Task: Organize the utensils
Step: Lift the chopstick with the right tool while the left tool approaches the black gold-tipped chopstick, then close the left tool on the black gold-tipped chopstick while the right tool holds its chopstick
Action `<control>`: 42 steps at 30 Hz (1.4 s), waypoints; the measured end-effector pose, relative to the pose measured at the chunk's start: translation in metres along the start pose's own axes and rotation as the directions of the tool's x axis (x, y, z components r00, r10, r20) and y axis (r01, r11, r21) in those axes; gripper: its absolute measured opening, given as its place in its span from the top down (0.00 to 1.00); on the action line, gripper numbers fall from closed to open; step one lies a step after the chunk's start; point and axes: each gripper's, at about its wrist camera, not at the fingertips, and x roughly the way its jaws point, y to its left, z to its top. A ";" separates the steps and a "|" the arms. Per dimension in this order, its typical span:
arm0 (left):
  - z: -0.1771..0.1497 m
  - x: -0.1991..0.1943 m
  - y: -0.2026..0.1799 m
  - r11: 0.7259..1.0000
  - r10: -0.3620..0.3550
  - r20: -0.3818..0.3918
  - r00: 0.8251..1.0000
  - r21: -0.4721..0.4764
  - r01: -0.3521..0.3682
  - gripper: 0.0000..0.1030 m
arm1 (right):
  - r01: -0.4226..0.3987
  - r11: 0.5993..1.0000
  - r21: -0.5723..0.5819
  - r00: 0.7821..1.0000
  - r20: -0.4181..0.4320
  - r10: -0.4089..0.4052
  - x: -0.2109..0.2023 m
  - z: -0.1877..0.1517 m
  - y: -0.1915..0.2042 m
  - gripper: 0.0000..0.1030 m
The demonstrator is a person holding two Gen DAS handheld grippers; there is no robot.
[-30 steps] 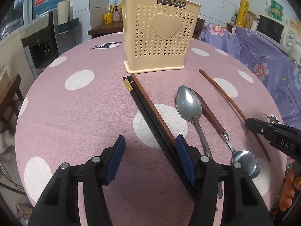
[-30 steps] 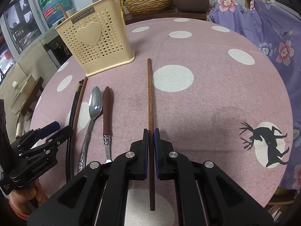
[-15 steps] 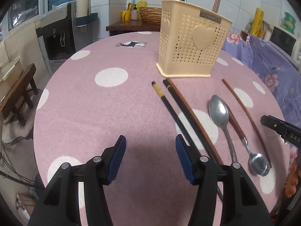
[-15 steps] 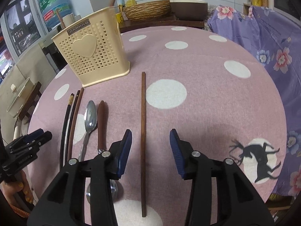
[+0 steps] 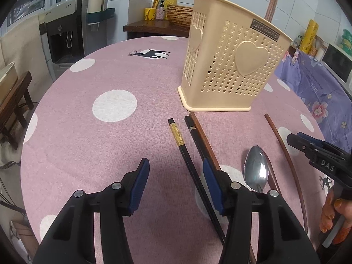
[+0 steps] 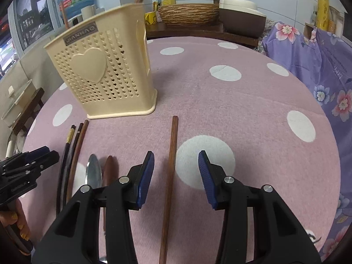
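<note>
The lone brown wooden chopstick (image 6: 170, 171) lies flat on the bench (image 6: 253, 110), running near to far, right of the spoons and just near the cream utensil basket (image 6: 105, 77). It looks light, stiff and smooth, so it may roll; a pinch near mid-length seems best. The right gripper (image 6: 176, 176) hangs over it, jaws open and astride. The left gripper (image 5: 173, 182), jaws open, straddles a black chopstick (image 5: 187, 158).

holder (image 5: 231, 66): perforated matt cream plastic | spoon (image 5: 257, 169): glossy metal | chopstick (image 6: 170, 171): smooth brown wood | tablecloth (image 6: 253, 114): matt pink woven cloth | gripper pads (image 6: 144, 176): ribbed blue rubber-like
</note>
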 end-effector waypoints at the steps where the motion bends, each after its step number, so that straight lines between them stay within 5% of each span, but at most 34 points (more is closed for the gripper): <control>1: 0.001 0.002 0.001 1.000 0.002 -0.003 1.000 -0.010 -0.002 0.54 | 0.003 1.000 -0.004 1.000 -0.005 -0.003 0.004 0.002 0.000 0.59; 17: 0.013 0.017 -0.008 0.996 0.081 -0.040 0.996 -0.020 -0.082 0.79 | 0.045 0.998 -0.047 0.998 -0.030 -0.046 0.015 0.007 0.004 0.59; 42: 0.013 0.025 -0.027 0.989 0.136 -0.009 0.991 0.065 -0.135 0.80 | 0.069 0.995 -0.071 0.997 -0.030 -0.071 0.039 0.016 0.016 0.69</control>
